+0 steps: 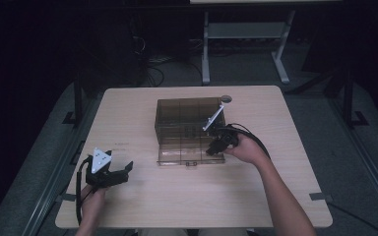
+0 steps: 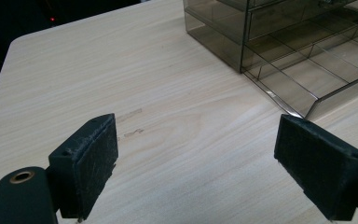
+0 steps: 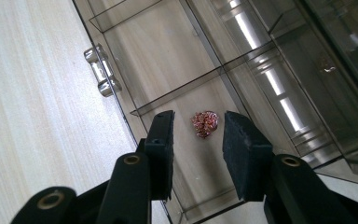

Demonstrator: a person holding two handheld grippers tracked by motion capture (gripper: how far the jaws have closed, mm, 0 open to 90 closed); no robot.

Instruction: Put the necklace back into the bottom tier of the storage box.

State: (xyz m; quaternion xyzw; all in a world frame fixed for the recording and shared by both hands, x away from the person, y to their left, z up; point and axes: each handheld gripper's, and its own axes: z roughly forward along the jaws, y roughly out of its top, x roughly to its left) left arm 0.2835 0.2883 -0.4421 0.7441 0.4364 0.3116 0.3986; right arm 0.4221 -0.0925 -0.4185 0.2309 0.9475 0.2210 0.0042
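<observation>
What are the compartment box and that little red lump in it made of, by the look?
Compartment box: likely hard smoke-tinted plastic, glossy; the tabletop shows through its walls and light streaks reflect off them. Red lump: seemingly crumpled metallic foil, shiny, with pinpoint glints over a wrinkled surface; could be a wrapped sweet.

Spread jaws over table [image 2: 168,116], organizer [image 2: 298,51] beyond

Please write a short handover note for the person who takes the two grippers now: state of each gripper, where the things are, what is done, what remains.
Left gripper: open, holding nothing, low over the table at its near left, apart from the box.
Right gripper: jaws apart, over the pulled-out drawer of the smoky clear drawer box.
Small red shiny piece: lies on the drawer floor, between the right jaws' tips and just beyond them; contact cannot be told.
Done: drawer is open, piece is inside it.
Left, probably: either grasp the piece or draw back, then close the drawer.
</observation>
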